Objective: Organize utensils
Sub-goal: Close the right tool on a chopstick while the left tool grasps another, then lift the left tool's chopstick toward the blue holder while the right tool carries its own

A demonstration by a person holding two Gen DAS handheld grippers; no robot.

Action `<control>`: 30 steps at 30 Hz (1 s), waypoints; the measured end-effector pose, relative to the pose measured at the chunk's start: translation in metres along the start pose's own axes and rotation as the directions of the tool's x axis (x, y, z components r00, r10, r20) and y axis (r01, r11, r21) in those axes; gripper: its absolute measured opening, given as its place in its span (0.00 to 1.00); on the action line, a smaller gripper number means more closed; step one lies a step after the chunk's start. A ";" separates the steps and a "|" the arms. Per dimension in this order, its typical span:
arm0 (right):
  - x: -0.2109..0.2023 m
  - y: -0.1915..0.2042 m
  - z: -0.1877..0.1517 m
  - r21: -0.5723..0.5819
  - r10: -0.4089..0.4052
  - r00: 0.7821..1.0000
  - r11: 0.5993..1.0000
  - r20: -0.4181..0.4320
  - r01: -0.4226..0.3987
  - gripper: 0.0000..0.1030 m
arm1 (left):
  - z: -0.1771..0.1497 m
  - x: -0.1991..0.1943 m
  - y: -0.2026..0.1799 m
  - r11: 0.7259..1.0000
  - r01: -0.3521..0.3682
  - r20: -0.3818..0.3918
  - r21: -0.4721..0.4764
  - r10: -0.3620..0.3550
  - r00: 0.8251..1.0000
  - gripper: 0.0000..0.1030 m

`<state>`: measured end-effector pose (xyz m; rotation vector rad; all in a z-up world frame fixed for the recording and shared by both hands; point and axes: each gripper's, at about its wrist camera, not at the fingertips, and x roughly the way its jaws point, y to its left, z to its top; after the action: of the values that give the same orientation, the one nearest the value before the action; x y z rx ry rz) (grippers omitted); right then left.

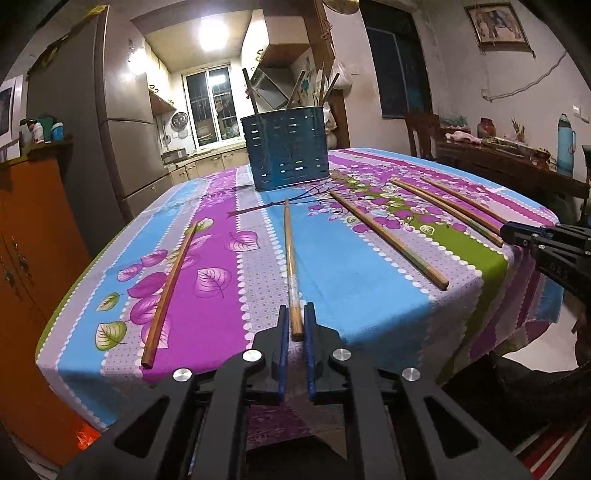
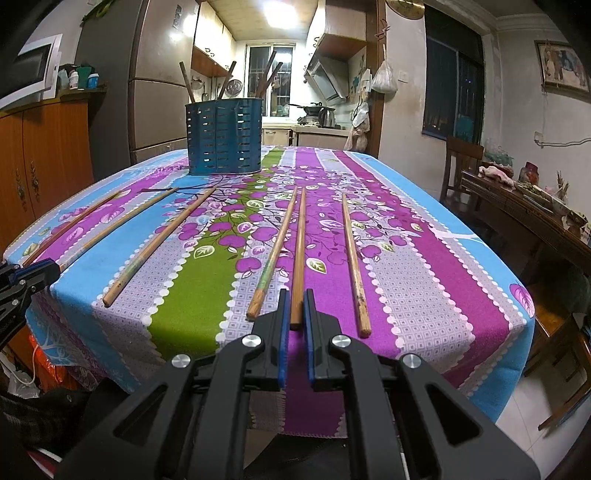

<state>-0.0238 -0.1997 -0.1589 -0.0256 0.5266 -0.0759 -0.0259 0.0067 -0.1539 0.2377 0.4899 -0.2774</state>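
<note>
Both nearly closed around chopstick ends at the table's near edge, left gripper [image 1: 295, 321] and right gripper [image 2: 295, 306], firm contact unclear; risk of slipping toward holder [image 1: 286, 147].

My left claw [image 1: 296, 325] and right claw [image 2: 296, 310] both sit level at the worktop's near edge, jaws parted narrowly, each with a gap beside its pads.

A: We see a bright ceiling light [image 2: 282, 14] at twelve o'clock, above the barred kitchen window [image 2: 271, 74].

B: We also see an orange cabinet [image 2: 44, 155] at nine o'clock and a dark wooden side table [image 2: 524, 214] at three, with pale walls around.
</note>
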 end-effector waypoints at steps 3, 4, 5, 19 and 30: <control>0.000 0.000 0.000 0.000 0.000 1.000 1.000 0.001 0.000 0.05 | -0.001 0.000 0.002 1.000 -0.016 0.009 -0.015 0.016 1.000 0.07; 0.000 0.000 0.000 0.000 0.001 1.000 1.000 0.001 -0.001 0.05 | 0.000 0.000 0.003 1.000 -0.018 0.011 -0.018 0.018 1.000 0.07; 0.000 -0.001 0.000 0.003 0.004 1.000 1.000 0.002 -0.004 0.05 | 0.000 0.000 0.003 1.000 -0.021 0.016 -0.019 0.021 1.000 0.07; -0.021 -0.007 0.010 0.034 -0.006 0.998 0.999 0.069 0.004 0.05 | 0.013 -0.017 0.013 0.997 -0.063 0.117 0.050 0.057 0.992 0.07; -0.051 -0.016 0.048 0.036 -0.013 0.982 0.999 0.188 0.006 0.05 | 0.043 -0.037 0.031 0.999 -0.042 0.189 0.019 0.038 0.981 0.07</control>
<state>-0.0444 -0.2117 -0.0913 -0.0010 0.3353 -0.0908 -0.0287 0.0309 -0.0940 0.2408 0.2946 -0.2633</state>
